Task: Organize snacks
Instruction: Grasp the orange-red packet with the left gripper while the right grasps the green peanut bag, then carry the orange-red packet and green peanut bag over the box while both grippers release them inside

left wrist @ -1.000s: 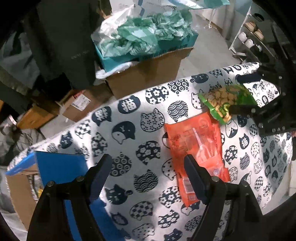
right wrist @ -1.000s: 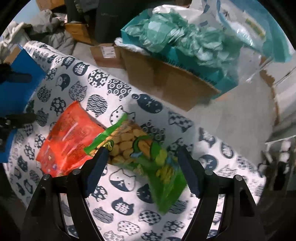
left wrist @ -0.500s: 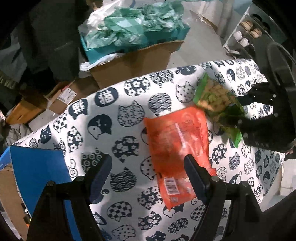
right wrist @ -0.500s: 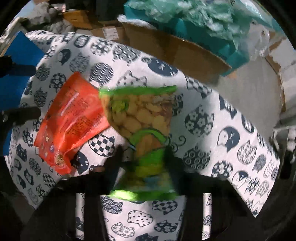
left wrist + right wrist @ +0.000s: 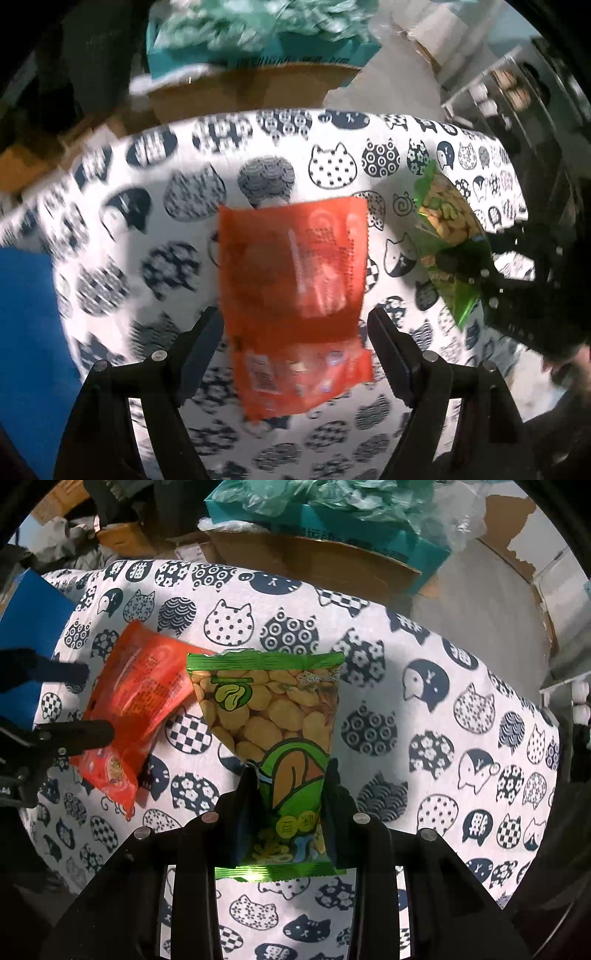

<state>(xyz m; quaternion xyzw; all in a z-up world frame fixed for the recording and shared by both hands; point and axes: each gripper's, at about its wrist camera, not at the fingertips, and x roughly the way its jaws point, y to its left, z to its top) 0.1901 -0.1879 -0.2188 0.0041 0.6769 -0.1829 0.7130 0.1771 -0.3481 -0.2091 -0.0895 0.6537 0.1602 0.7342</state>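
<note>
The right gripper (image 5: 290, 779) clamps a green bag (image 5: 273, 723) of broad-bean snacks, its two fingers pressed against the lower half of the pack, which hangs over a table draped in a cat-print cloth (image 5: 424, 716). A second ago these jaws stood wide apart above the bag as it lay on the cloth beside an orange bag (image 5: 136, 698); they have just been closing and now pinch the green bag, whose top edge overlaps a corner of the orange one in the right wrist view. From the left wrist view, the same green bag (image 5: 448, 236) shows at the right edge in the black fingers of the other tool, above the cloth (image 5: 332, 170). The left gripper (image 5: 295, 332) is open wide and empty, its fingers straddling the lower part of the orange bag (image 5: 295, 280), which lies flat on the cloth; a second ago that bag sat off to the right of the jaws, and the gripper has since come over it and lower. A blue box (image 5: 29, 332) sits at the cloth's left edge, and a cardboard box (image 5: 314, 559) piled with teal plastic stands beyond the table.
</note>
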